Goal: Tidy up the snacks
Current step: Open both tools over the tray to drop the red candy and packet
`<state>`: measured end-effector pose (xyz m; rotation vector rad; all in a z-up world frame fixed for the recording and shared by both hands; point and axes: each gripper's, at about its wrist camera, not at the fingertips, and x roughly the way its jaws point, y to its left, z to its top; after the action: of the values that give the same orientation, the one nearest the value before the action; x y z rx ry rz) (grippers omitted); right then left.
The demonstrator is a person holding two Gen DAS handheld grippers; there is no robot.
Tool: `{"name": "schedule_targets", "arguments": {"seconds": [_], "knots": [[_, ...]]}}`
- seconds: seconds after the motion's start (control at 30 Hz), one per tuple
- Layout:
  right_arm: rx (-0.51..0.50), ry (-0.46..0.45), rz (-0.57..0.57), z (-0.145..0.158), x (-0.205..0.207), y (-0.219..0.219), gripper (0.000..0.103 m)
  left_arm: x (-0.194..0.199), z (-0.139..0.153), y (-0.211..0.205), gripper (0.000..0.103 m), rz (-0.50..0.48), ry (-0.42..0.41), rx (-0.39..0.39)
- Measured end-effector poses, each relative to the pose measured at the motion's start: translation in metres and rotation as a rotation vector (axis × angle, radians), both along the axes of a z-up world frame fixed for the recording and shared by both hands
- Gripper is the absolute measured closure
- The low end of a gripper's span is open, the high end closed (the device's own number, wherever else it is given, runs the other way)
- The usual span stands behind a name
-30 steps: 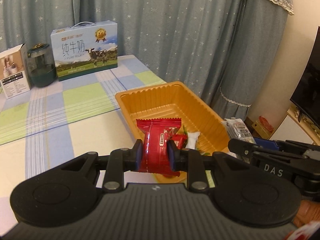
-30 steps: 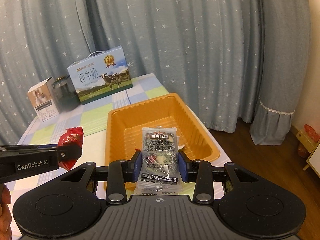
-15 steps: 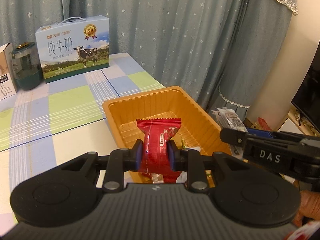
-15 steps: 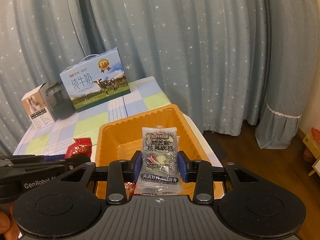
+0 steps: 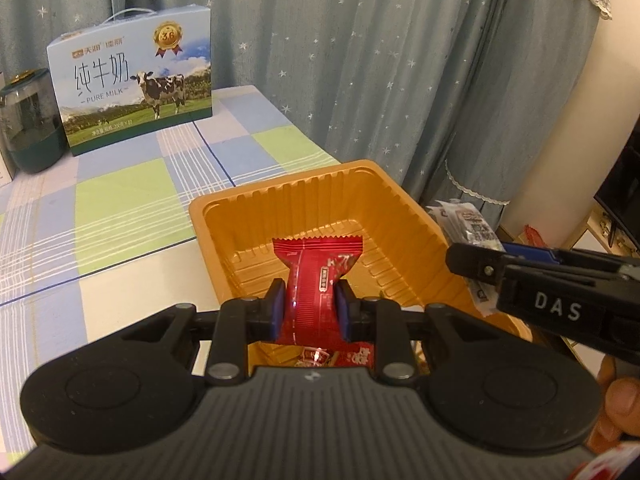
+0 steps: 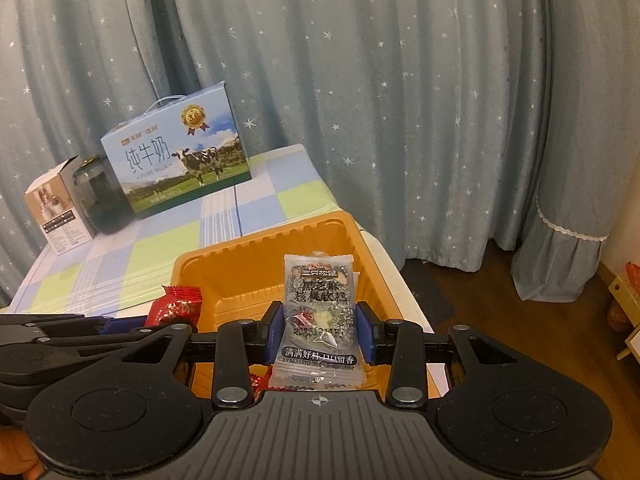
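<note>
Checked tablecloth (image 5: 120,216), starry curtain behind: both grippers carry one snack each over the orange tray (image 5: 320,192).

Left gripper (image 5: 311,312) is clamped narrow on a red candy packet (image 5: 316,276), pinched at its waist so the crimped top stands upright above the tray floor. Right gripper (image 6: 319,334) is closed on a wider grey sesame-walnut cake packet (image 6: 318,316), gripped by its side edges, label forward. Both hang over the tray's near end, likely for release among the wrappers already lying there. Milk carton (image 5: 132,84) and dark jar (image 5: 28,120) stand well apart at the table's far edge.
</note>
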<state>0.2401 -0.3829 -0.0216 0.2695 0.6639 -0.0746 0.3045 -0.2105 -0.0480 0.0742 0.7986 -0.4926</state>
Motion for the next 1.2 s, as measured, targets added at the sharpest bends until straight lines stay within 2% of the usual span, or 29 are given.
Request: {"name": "schedule_targets", "arguments": {"seconds": [0.4,0.47,0.5,0.8,1.2], "knots": [[0.011,0.019,-0.013,-0.012,0.007,-0.004,0.065,0.018,-0.012,-0.007,0.078,-0.005,0.010,0.013],[0.010,0.018,-0.015,-0.012,0.007,-0.004,0.065,0.020,-0.011,-0.006,0.059,-0.002,0.007,0.007],[0.009,0.017,-0.016,-0.011,0.007,-0.003,0.065,0.020,-0.010,-0.004,0.056,0.002,0.001,0.005],[0.017,0.013,0.006,-0.009,0.009,0.005,0.065,0.013,-0.007,0.013,0.055,0.025,-0.009,0.046],[0.015,0.014,0.033,-0.005,0.017,0.016,0.065,0.009,-0.004,0.029,0.053,0.057,-0.012,0.051]]}}
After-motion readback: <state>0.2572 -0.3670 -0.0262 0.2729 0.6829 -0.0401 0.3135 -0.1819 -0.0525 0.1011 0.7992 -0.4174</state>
